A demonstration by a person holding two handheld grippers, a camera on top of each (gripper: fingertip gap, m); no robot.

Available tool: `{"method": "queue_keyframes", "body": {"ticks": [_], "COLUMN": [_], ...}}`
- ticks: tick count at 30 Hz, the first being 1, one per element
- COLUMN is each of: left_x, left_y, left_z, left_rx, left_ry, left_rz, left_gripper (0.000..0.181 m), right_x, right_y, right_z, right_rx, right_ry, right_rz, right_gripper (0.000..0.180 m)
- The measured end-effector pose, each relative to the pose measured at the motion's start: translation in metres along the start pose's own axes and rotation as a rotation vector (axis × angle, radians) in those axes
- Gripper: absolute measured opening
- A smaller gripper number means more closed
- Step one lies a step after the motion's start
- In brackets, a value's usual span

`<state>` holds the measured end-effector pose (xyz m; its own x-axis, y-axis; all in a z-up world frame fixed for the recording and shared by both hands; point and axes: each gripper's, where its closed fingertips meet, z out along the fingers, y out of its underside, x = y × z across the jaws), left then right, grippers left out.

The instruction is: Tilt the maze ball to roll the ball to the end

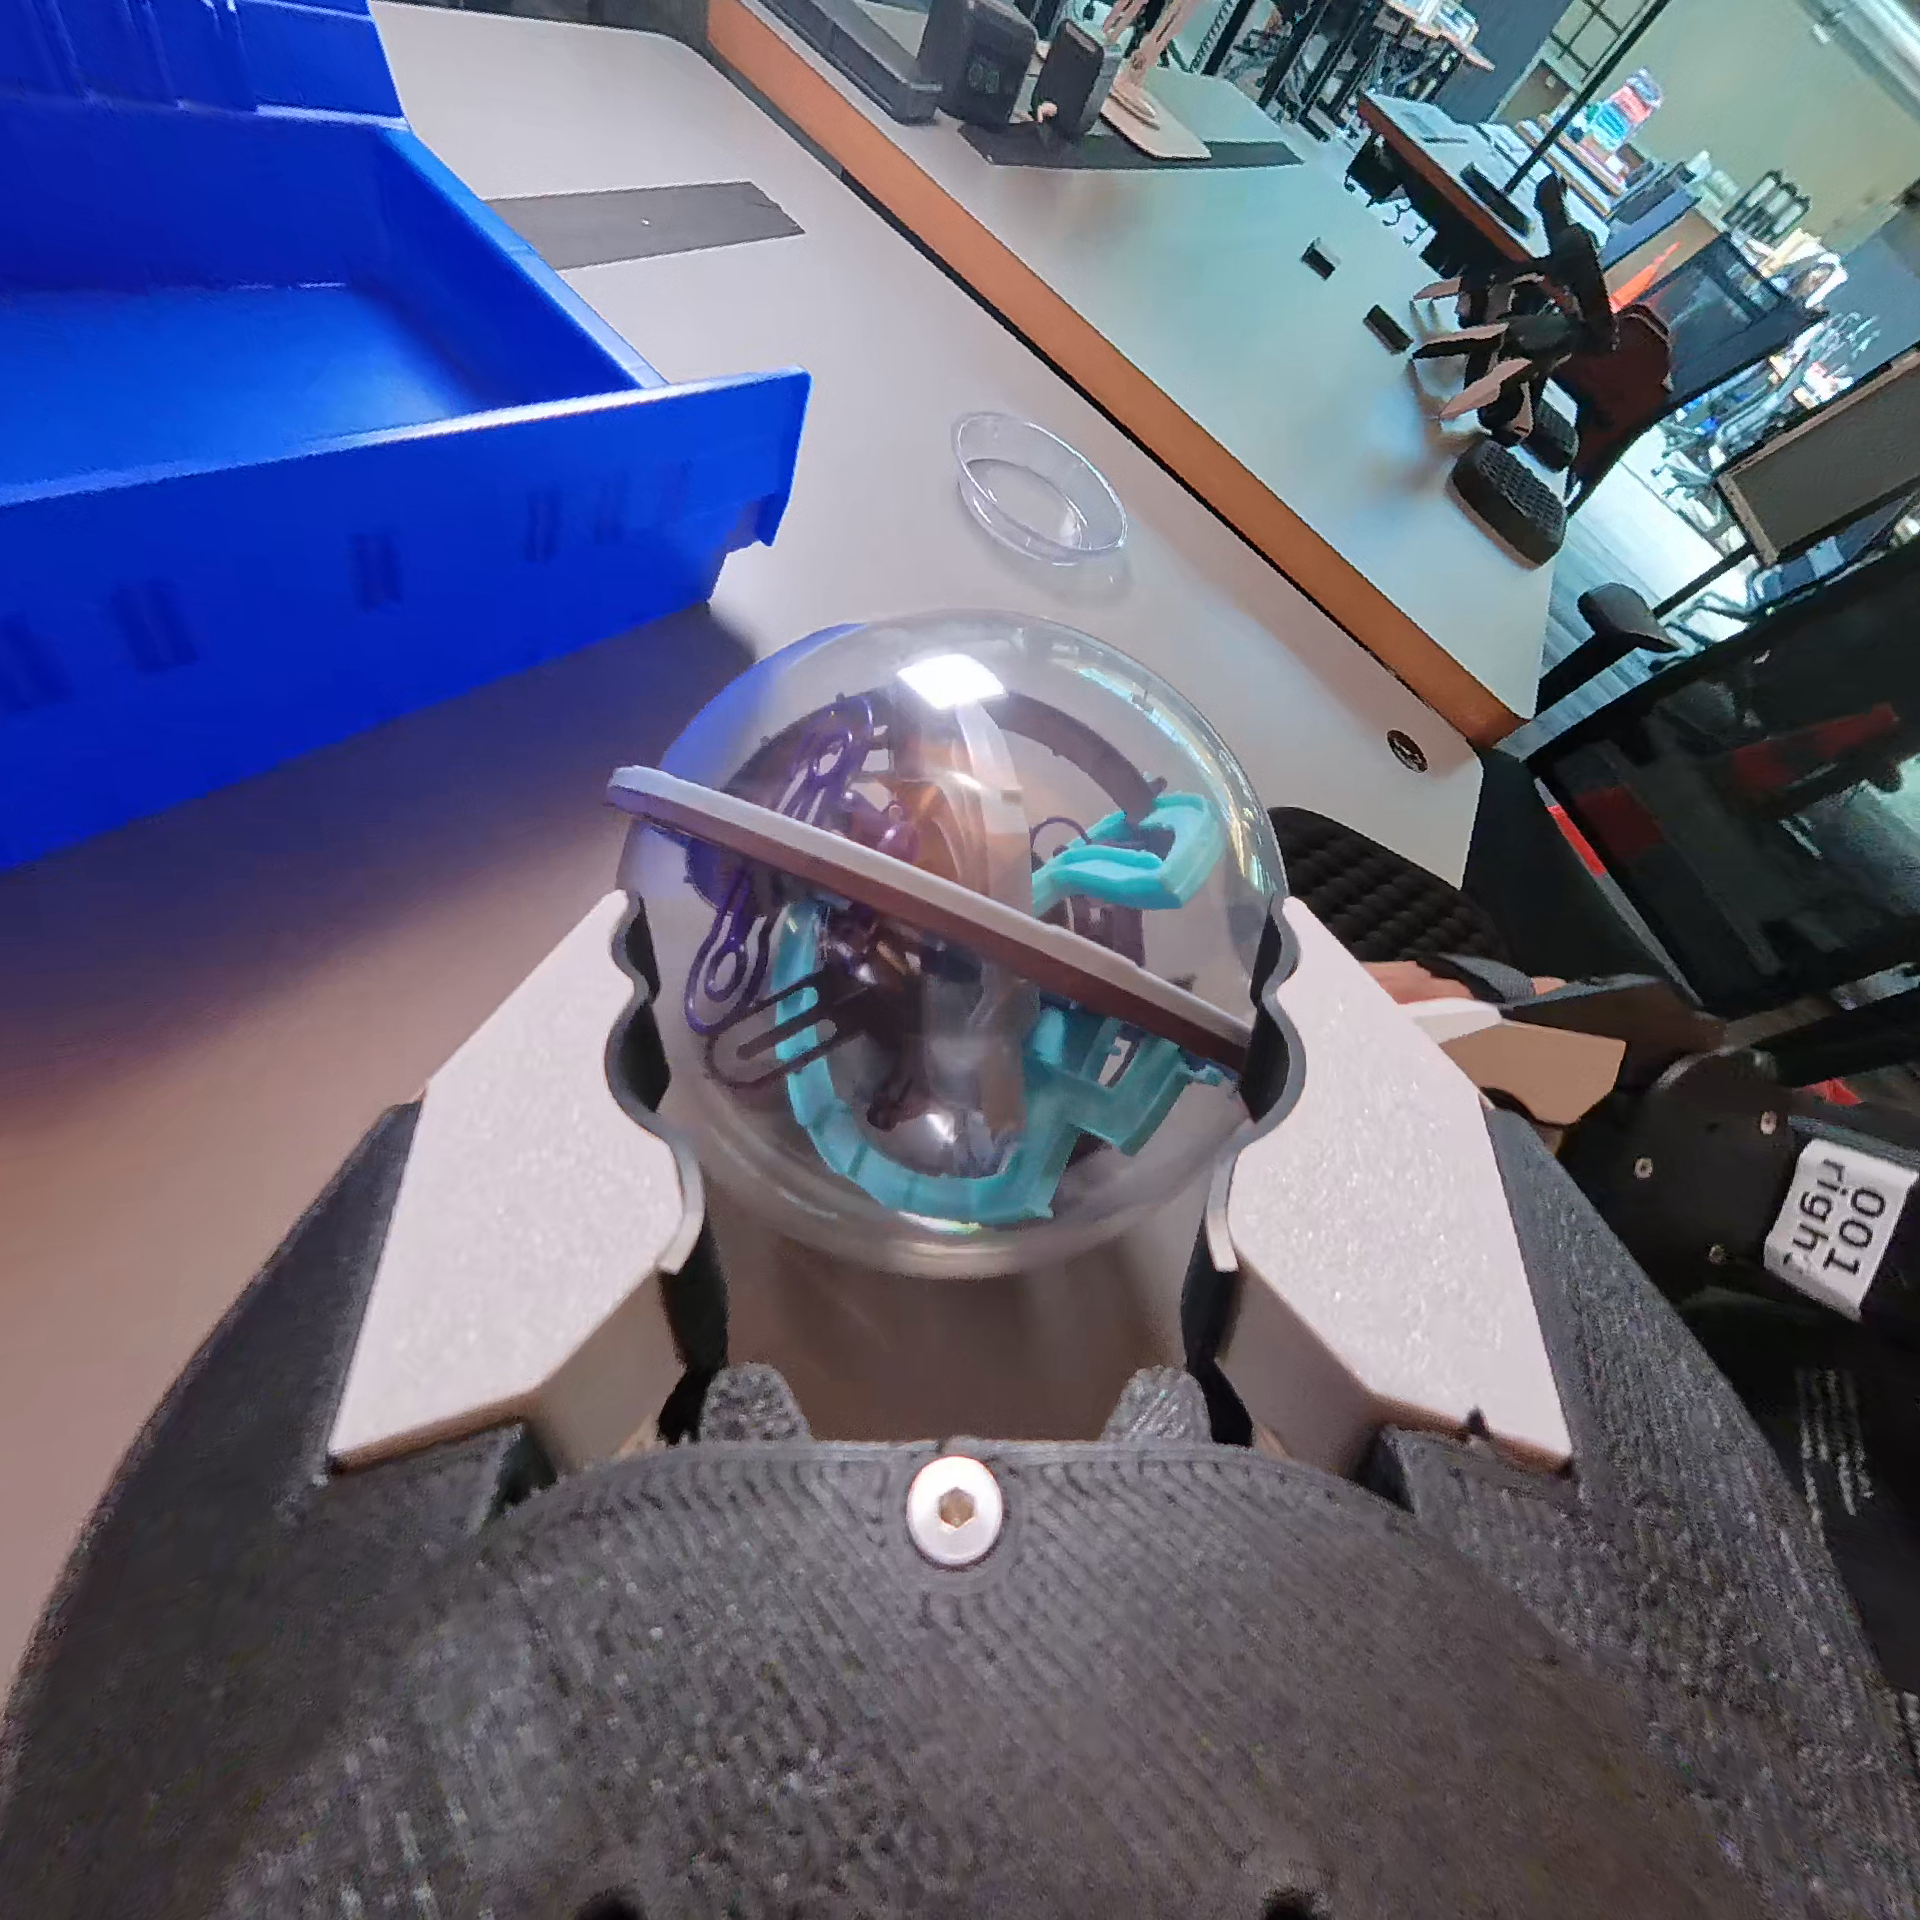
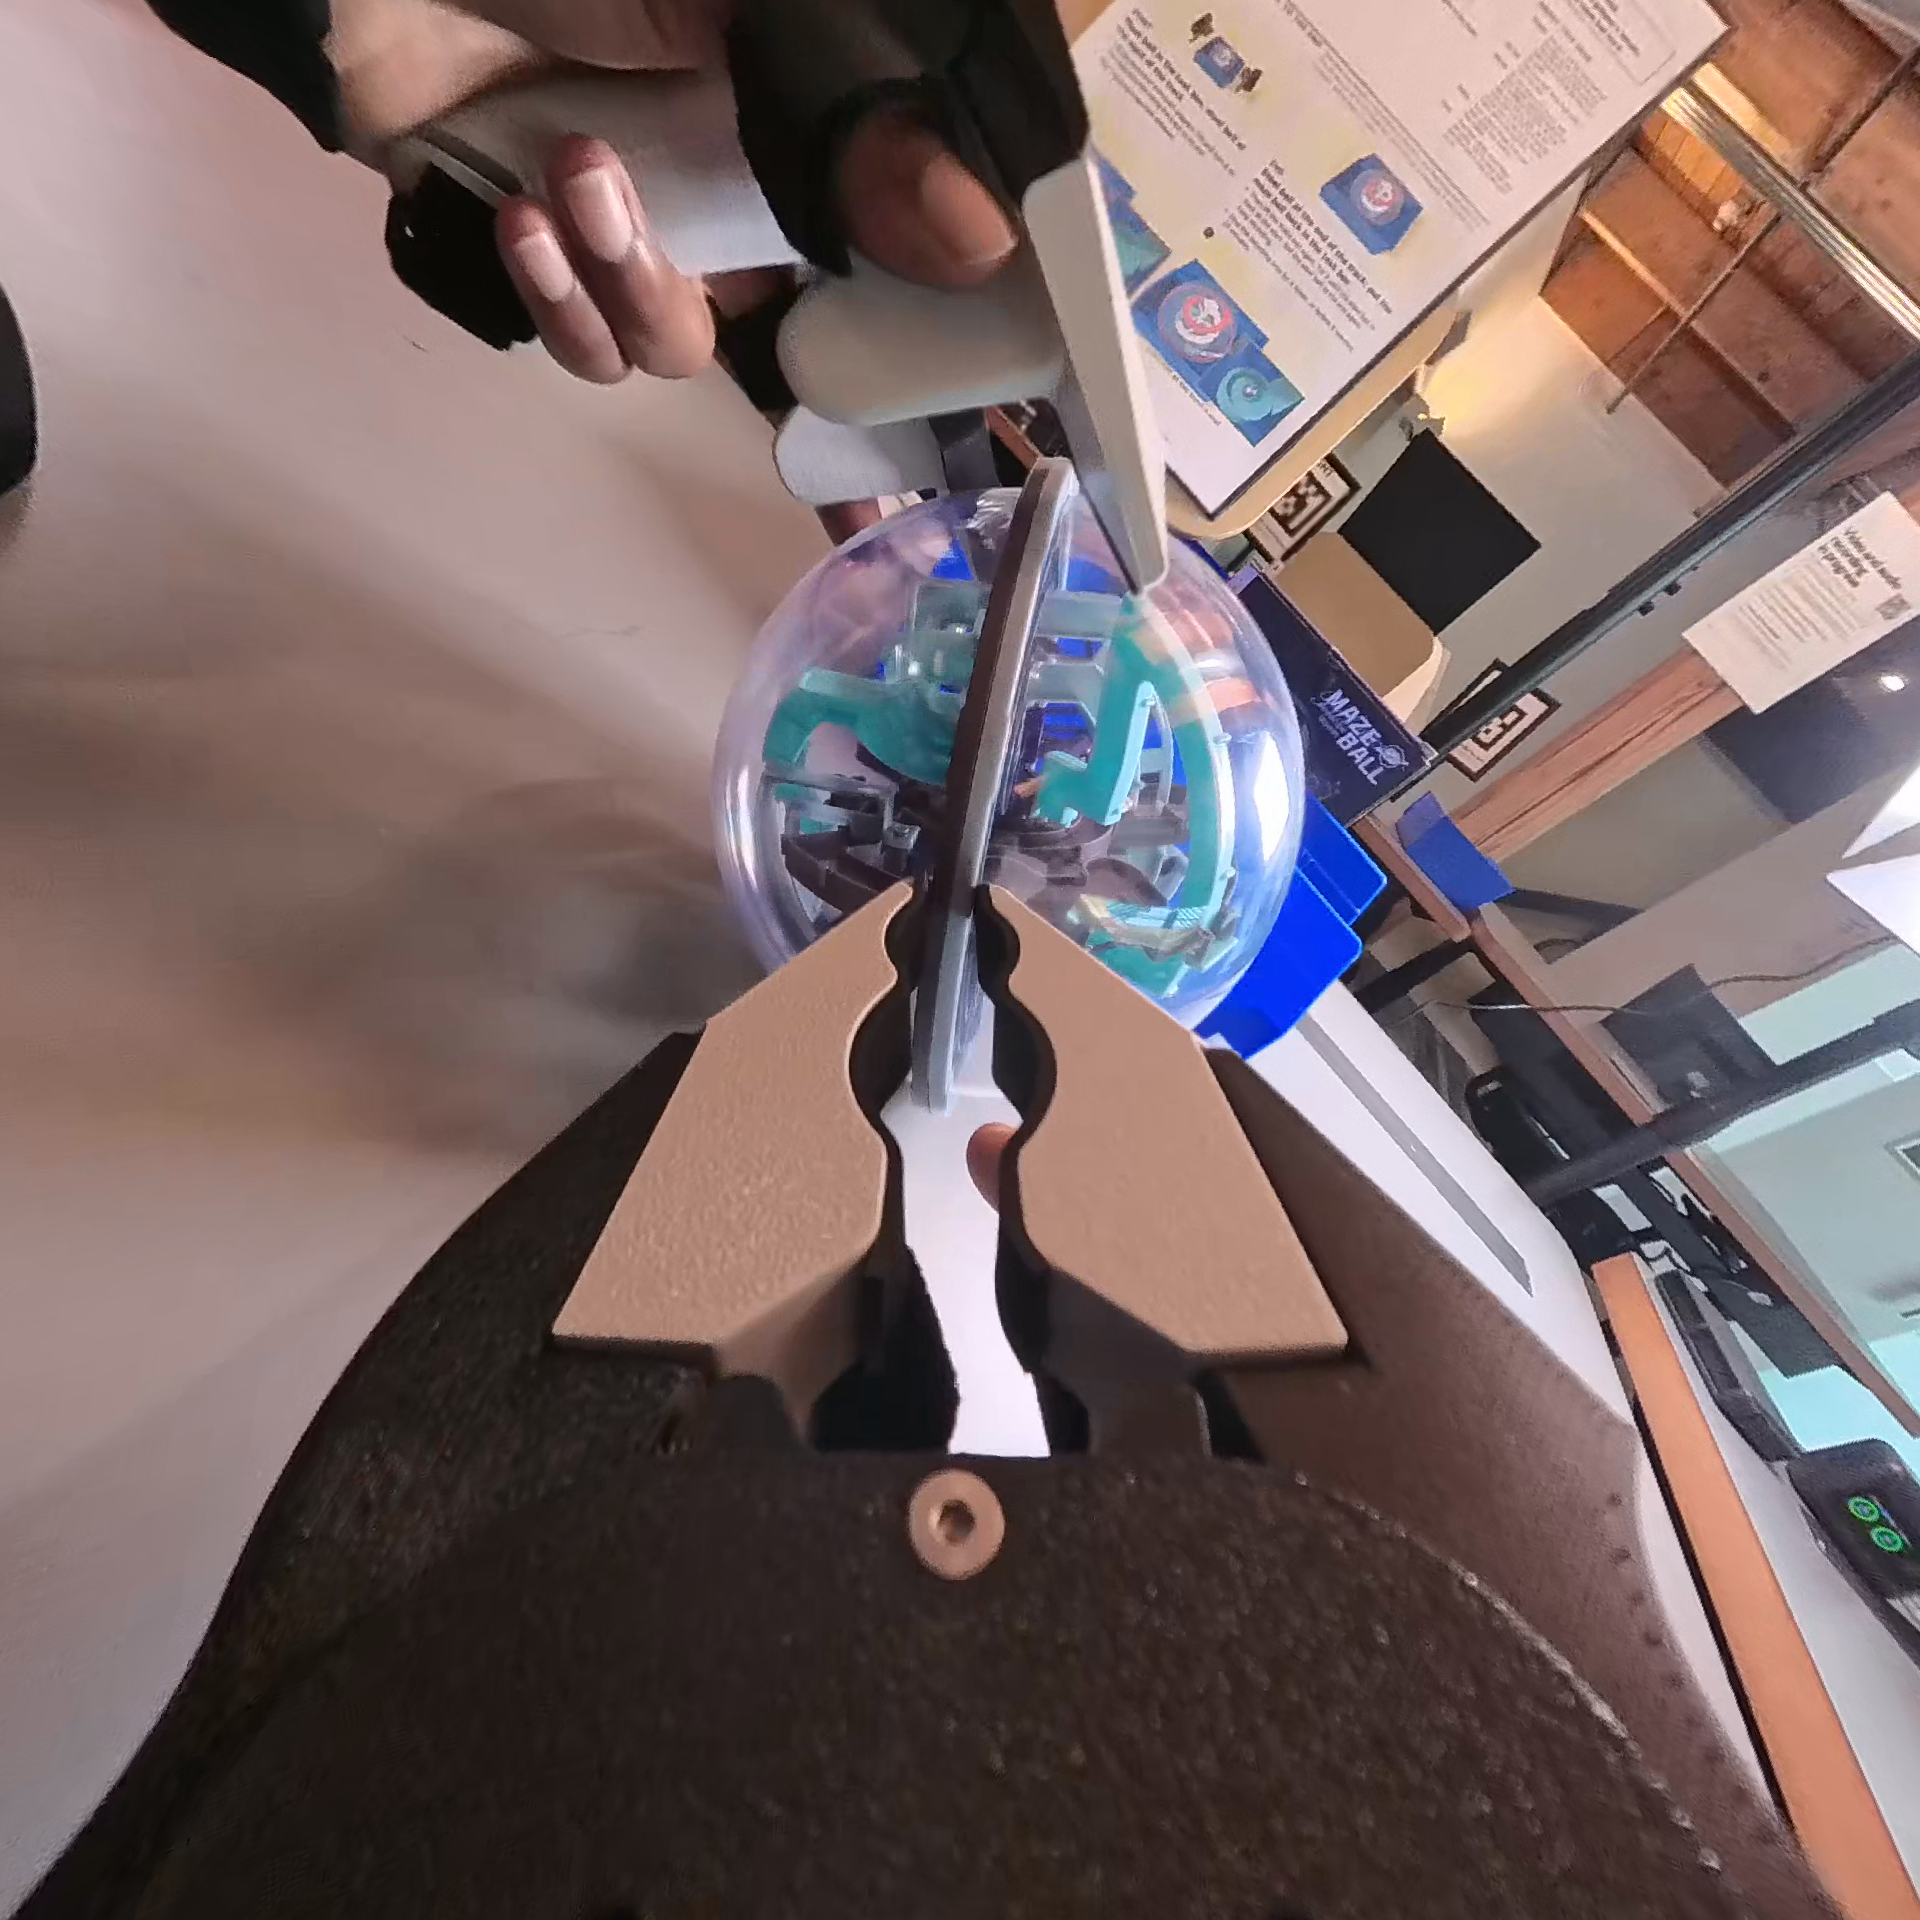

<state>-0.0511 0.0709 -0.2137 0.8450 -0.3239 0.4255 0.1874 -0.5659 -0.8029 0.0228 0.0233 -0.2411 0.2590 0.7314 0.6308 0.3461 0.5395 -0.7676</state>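
Note:
The maze ball (image 1: 951,935) is a clear sphere with teal and purple tracks inside and a grey rim around its middle. My left gripper (image 1: 951,997) is shut on the sphere's two sides and holds it above the table. In the right wrist view the maze ball (image 2: 1101,748) is held up with its grey rim (image 2: 951,997) upright. My right gripper (image 2: 943,904) is shut on that rim. The other gripper's finger (image 2: 1117,468) touches the sphere's far side, held by a gloved hand (image 2: 727,187). I cannot make out the small ball inside.
A blue bin (image 1: 312,416) stands at the left on the grey table (image 1: 935,312). A clear round dish (image 1: 1039,488) lies beyond the sphere. A second table with gear lies farther back. In the right wrist view an instruction sheet (image 2: 1351,156) and a dark box (image 2: 1340,727) stand behind.

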Motion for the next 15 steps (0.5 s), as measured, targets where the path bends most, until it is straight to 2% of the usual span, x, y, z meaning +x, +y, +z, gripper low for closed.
{"method": "queue_keyframes", "body": {"ticks": [15], "left_x": [0.022], "left_y": [0.004], "left_z": [-0.007], "left_rx": [-0.024], "left_ry": [0.198], "left_rz": [0.447], "left_gripper": [0.12], "right_x": [0.007], "right_y": [0.01], "right_z": [-0.026], "right_rx": [0.046], "right_ry": [-0.115], "right_rz": [-0.002], "right_gripper": [0.005]}}
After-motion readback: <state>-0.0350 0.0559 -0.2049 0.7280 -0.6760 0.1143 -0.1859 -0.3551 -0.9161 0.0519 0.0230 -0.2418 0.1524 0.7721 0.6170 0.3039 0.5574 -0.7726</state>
